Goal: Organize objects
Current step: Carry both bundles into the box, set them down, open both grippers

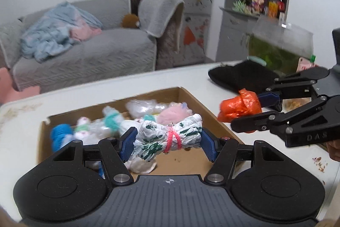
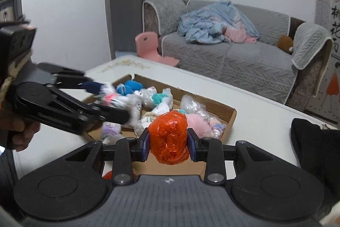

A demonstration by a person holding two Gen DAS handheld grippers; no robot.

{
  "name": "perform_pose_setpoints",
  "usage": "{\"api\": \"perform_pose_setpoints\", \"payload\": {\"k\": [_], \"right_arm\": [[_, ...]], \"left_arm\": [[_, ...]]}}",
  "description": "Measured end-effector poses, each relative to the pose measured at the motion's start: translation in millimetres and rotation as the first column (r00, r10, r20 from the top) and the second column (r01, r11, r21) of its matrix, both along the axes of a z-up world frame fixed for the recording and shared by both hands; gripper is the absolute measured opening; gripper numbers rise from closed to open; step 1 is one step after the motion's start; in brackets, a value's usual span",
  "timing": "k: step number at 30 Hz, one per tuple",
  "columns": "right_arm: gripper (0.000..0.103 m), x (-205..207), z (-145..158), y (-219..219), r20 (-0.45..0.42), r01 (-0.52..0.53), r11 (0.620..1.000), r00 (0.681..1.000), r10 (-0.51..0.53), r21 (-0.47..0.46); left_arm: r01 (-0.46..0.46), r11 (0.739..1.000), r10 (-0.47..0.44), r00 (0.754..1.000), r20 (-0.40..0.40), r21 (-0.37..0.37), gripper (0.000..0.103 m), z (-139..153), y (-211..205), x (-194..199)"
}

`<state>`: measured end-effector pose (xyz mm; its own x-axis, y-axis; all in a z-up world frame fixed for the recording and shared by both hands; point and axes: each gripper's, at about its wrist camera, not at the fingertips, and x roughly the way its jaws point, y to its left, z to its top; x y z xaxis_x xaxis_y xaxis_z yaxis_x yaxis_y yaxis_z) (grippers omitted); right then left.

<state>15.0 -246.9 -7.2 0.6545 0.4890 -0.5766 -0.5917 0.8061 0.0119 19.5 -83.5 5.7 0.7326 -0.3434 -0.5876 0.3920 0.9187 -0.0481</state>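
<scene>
Okay, both hands loaded. My left gripper (image 1: 167, 143) has the white bundle (image 1: 167, 137), a rolled plastic bag with green print, cinched at the middle by a pink band (image 1: 173, 139). It sits crosswise between the blue pads (image 1: 128, 145), one pad on each end, jaws about half spread and pressed onto it. The band lies midway between the fingers.

My right gripper (image 2: 169, 144) has the orange bag (image 2: 169, 137), a crumpled plastic wad. Jaws nearly closed, pads squeezing its sides; most of the wad bulges above and below the pad line.

Handling, my read: both are light, soft and crushable. No breakage risk. Plastic film is slippery and springs back, so grip can creep. For the white bundle I'd rather hold at or near the band, where it's tightest; end-on like this, the loose tails may fold. The orange wad has no firm core that I can see, so a mid-body pinch is the only sensible hold, and it's what I have.

Location: both bundles are in the air, over the near part of the cardboard box (image 1: 187, 93). The box sits ahead of and below both sets of fingers on the white table (image 1: 131, 82), already holding more wrapped bundles, blue, teal, pink. A black cloth (image 1: 240, 76) lies beyond the right fingers, clear of the box.

The left-hand view of the box contents is blurred, so I can't count them.
</scene>
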Motion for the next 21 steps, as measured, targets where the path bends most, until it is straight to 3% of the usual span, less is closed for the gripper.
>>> {"api": "perform_pose_setpoints", "payload": {"k": [5, 21], "right_arm": [[0.032, 21, -14, 5, -0.047, -0.013, 0.999, 0.999, 0.011, -0.043], [0.032, 39, -36, 5, -0.117, -0.022, 0.997, 0.993, 0.012, -0.078]], "left_arm": [[0.023, 0.999, -0.021, 0.997, -0.070, 0.025, 0.069, -22, -12, 34], [0.075, 0.989, -0.058, 0.989, -0.135, 0.125, 0.069, -63, -28, 68]]}}
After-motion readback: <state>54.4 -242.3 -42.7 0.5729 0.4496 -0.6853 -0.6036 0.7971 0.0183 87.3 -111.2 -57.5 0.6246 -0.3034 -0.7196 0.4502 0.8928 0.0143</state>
